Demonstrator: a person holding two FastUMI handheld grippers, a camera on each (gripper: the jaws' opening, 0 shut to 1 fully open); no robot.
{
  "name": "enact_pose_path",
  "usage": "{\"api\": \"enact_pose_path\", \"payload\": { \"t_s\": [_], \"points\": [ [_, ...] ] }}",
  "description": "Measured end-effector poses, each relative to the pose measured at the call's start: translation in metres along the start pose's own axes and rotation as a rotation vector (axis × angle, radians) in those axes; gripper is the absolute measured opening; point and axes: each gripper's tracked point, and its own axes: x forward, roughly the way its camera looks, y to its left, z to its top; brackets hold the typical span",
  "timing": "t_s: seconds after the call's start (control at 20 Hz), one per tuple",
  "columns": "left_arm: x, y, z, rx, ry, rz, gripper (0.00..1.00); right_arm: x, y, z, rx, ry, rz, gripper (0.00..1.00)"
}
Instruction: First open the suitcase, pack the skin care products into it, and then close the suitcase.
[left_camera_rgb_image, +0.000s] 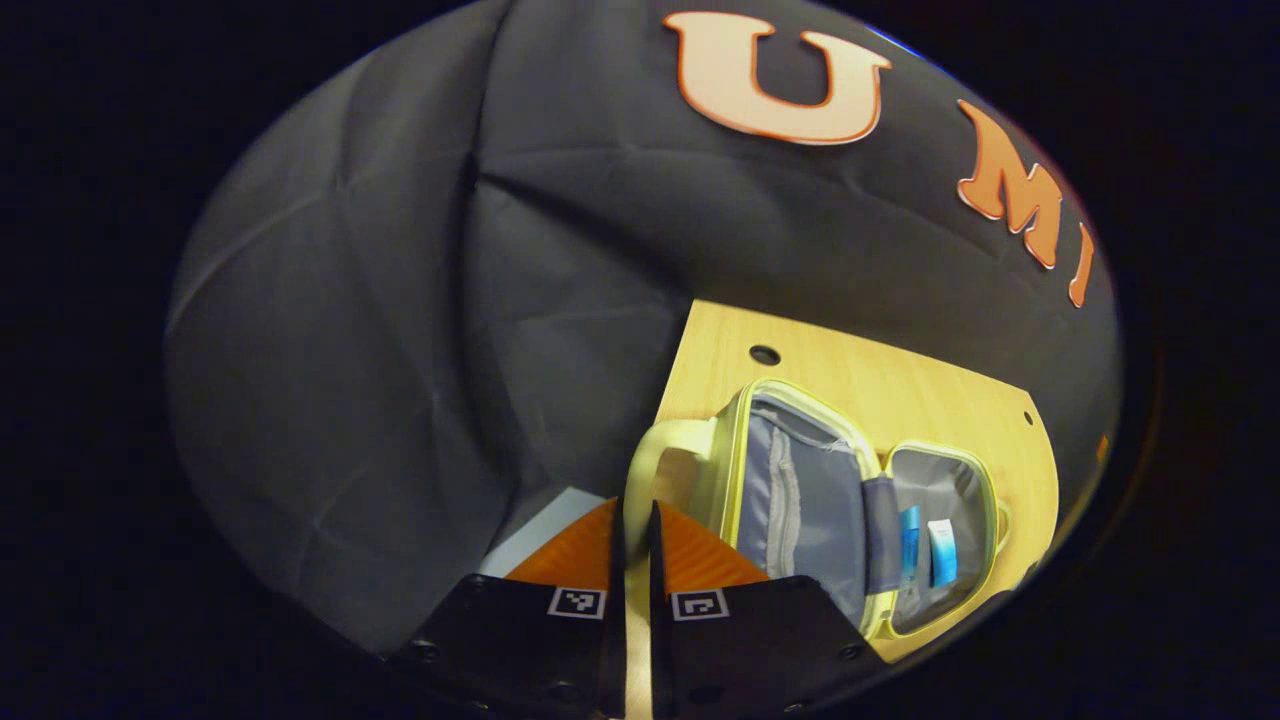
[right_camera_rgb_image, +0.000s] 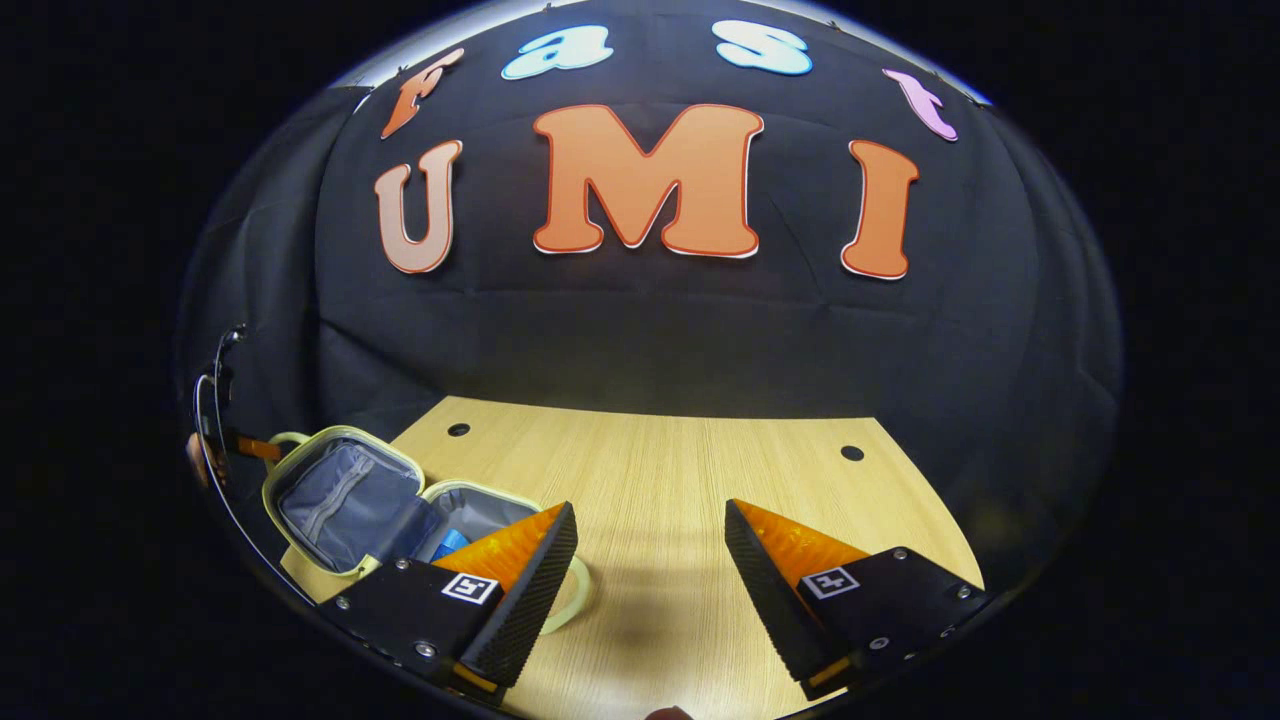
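Note:
The pale yellow suitcase lies open on the wooden table, its grey-lined lid with a zip pocket toward me. Two blue and white skin care tubes lie in the far half. My left gripper is shut on the suitcase's handle, a thin strip of it showing between the fingers. In the right gripper view the open suitcase sits at the left with a blue tube inside. My right gripper stands open over bare table, nothing between its fingers, just right of the suitcase.
The table has small round holes near its far corners and ends at the black cloth wall. A second pale handle loop sticks out by the right gripper's left finger. The table's left edge runs close to the suitcase.

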Motion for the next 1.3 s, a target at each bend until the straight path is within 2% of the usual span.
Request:
{"api": "enact_pose_path", "payload": {
  "t_s": [0.3, 0.6, 1.0, 1.3],
  "points": [
    [-0.062, -0.056, 0.047, 0.001, -0.113, -0.051, 0.09, 0.0, -0.015, 0.004, -0.049, -0.04, 0.056, 0.94],
    [-0.119, -0.142, 0.075, 0.052, -0.189, -0.133, 0.09, -0.006, -0.035, 0.0, -0.053, -0.057, 0.1, 0.95],
    [-0.161, -0.26, 0.066, 0.125, -0.214, -0.258, 0.09, -0.015, -0.071, -0.004, -0.028, -0.068, 0.122, 0.95],
    [-0.167, -0.339, 0.042, 0.113, -0.197, -0.356, 0.1, -0.023, -0.095, -0.01, -0.013, -0.068, 0.123, 0.95]
  ]
}}
